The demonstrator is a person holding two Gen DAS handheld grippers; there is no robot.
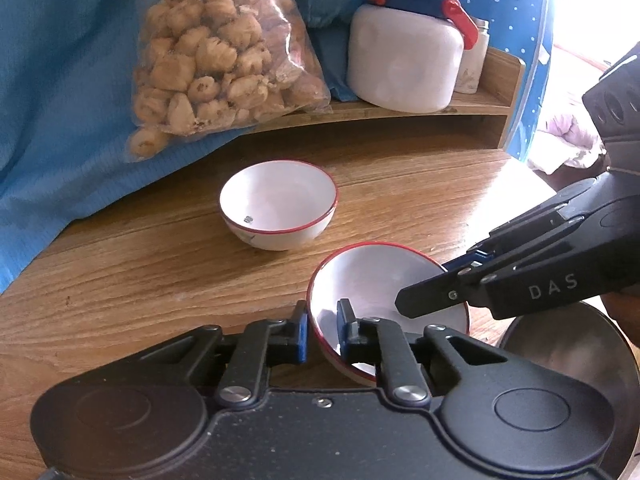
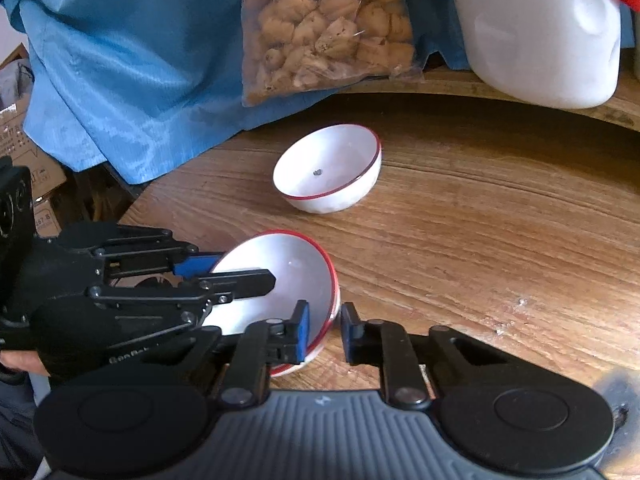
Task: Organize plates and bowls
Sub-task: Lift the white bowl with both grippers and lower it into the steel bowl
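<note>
A white bowl with a red rim point(image 1: 380, 276) point(image 2: 280, 268) sits tilted at the near edge of the wooden table point(image 1: 120, 280). My left gripper point(image 1: 322, 320) point(image 2: 244, 270) is shut on its rim, one blue pad inside the bowl and one outside. My right gripper point(image 2: 325, 320) point(image 1: 432, 280) is shut on the opposite side of the same rim, again with one finger inside and one outside. A second white bowl with a red rim point(image 1: 278, 204) point(image 2: 328, 170) stands upright farther back on the table, apart from both grippers.
A clear bag of pastries point(image 1: 216, 52) leans on blue cloth point(image 1: 60, 80) behind the bowls. A white jug with a blue and red lid point(image 1: 404, 60) stands on a low wooden shelf point(image 1: 480, 96). A metal pot point(image 1: 580, 360) sits at the near right. Cardboard boxes point(image 2: 24, 152) lie beyond the table's left edge.
</note>
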